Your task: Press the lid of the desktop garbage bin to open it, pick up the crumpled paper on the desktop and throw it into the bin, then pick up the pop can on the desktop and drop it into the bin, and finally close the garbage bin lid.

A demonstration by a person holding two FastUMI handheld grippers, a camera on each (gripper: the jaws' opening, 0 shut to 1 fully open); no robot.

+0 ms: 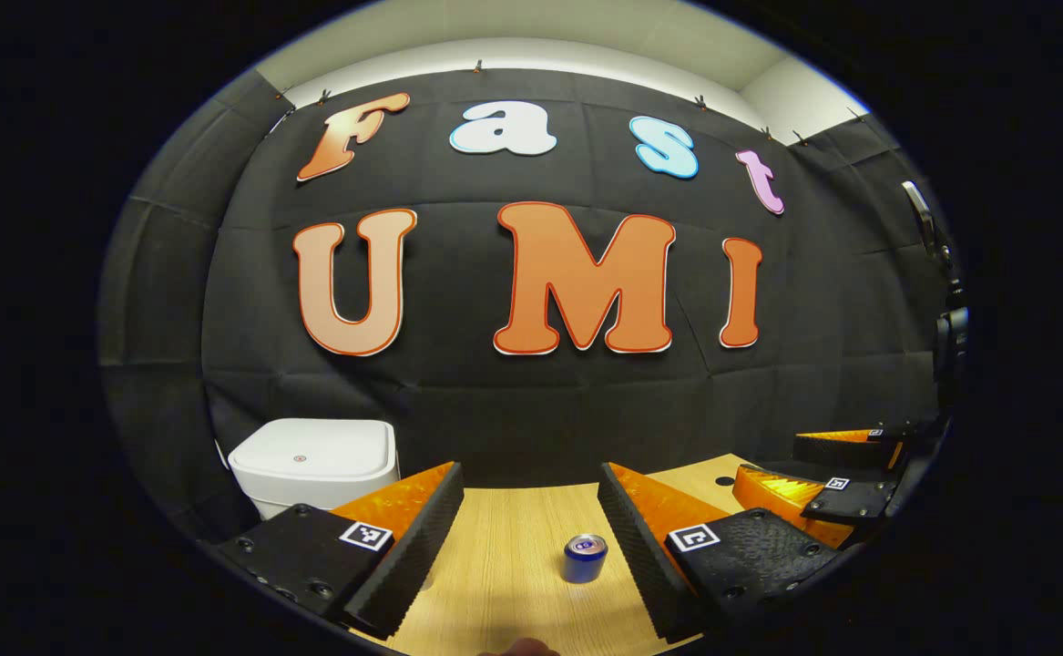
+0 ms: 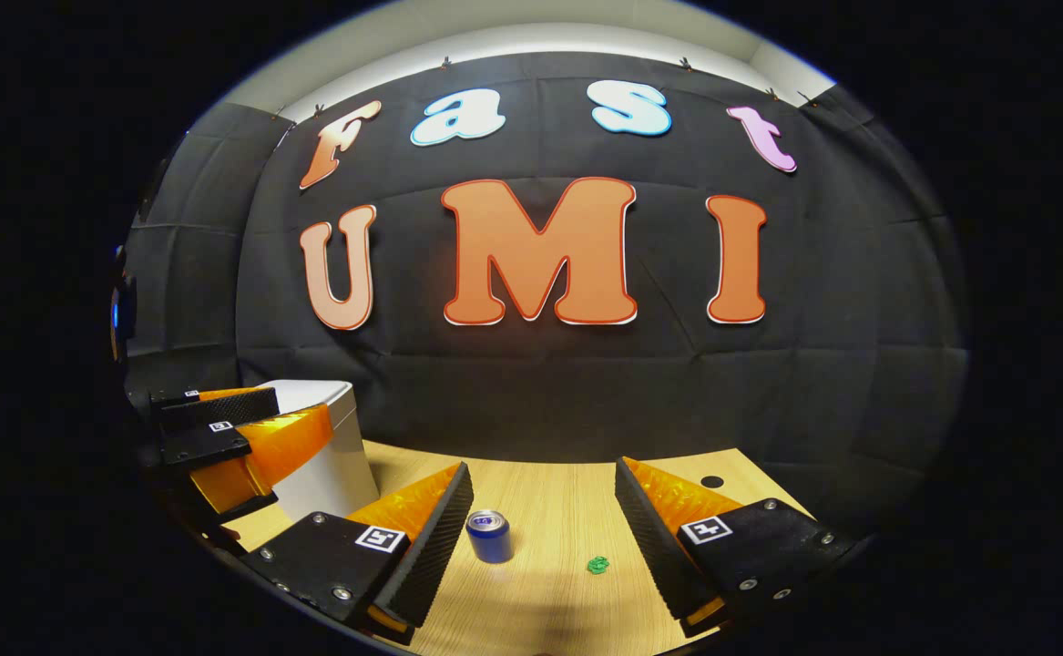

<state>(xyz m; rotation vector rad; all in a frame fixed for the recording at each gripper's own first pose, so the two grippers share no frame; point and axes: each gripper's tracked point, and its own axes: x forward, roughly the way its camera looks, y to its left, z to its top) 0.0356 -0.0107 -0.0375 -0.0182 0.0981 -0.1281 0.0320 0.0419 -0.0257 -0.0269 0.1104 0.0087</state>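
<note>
One bin [image 1: 314, 465], lid down, at the tabletop's [image 2: 549, 583] far left edge; one can [image 2: 489, 535]; one paper wad [image 2: 597, 565]. Both grippers [image 1: 531, 538] [image 2: 545, 538] hover, jaws wide, holding nothing.

We count one bin [image 1: 314, 465], one can [image 2: 489, 535], one crumpled paper [image 2: 597, 565], and two grippers [image 1: 531, 547] [image 2: 540, 547].

A black cloth wall [image 1: 531, 401] fills the middle of both views. Above it, at the top of the frame, a pale wall [image 1: 513, 27] shows. Along the bottom lies a light wooden table [image 2: 549, 497] with a small dark hole [image 2: 711, 481].
</note>
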